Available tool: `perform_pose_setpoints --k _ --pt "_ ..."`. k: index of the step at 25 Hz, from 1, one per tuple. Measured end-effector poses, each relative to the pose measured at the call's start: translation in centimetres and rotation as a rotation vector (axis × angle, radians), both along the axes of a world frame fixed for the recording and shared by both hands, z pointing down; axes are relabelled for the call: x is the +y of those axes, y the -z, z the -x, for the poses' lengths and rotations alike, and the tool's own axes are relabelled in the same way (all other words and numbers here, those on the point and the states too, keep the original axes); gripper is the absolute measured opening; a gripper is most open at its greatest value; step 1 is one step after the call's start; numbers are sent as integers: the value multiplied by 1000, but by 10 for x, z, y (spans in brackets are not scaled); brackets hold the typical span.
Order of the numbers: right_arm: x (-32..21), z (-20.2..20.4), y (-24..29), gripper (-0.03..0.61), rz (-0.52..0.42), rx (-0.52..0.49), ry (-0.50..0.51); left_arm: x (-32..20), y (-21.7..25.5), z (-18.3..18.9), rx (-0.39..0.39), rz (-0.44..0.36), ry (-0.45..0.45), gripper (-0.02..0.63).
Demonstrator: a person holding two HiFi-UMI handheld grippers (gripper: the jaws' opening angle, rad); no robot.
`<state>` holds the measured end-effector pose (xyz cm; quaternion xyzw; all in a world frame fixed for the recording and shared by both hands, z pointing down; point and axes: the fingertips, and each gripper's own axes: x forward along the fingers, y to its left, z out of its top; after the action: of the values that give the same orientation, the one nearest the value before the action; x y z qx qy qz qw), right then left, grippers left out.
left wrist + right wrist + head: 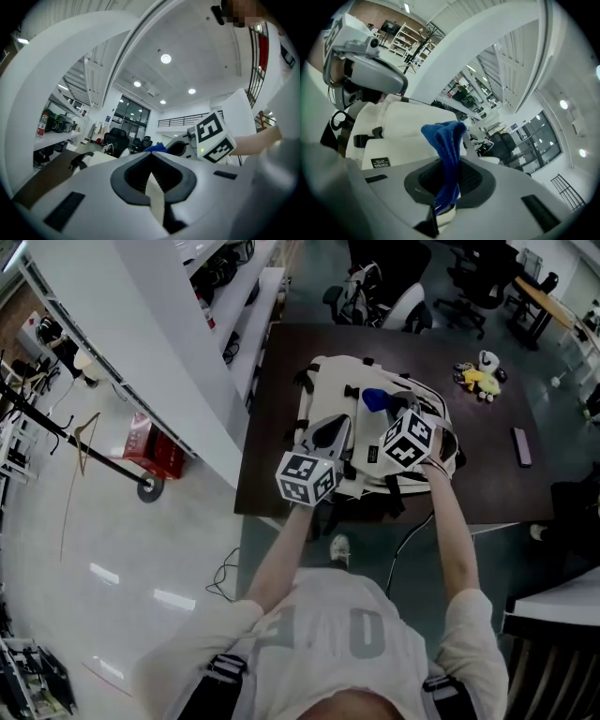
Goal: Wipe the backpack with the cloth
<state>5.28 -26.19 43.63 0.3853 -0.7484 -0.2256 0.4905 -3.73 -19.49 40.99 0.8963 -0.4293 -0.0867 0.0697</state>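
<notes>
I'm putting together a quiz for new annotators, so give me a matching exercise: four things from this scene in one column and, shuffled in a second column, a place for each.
Things:
1. cloth
2. backpack
3. yellow toy
4. red box

Places:
A. on the floor, left of the table
B. far right part of the table, apart from the backpack
C. clamped in the right gripper
D. lying on the table, at its near edge

Pairs: 1-C, 2-D, 3-B, 4-A
</notes>
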Motion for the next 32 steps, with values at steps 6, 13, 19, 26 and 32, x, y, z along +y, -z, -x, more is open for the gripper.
perform_pose_setpoints --k 6,13,19,26,32 --pt "-40 -7 -46 41 72 4 -6 -50 -12 -41 -27 36 -43 5" --pt "-90 -4 -66 41 116 -12 8 -103 -21 -53 -39 84 -10 5" --pt "-124 -22 -49 41 104 -120 3 -126 -35 -60 -71 154 25 5" --pt "-178 -63 -58 41 85 41 -58 -133 -40 -69 -104 163 31 5" --pt "-167 -53 -76 41 95 90 4 -133 -43 -70 -118 172 39 5"
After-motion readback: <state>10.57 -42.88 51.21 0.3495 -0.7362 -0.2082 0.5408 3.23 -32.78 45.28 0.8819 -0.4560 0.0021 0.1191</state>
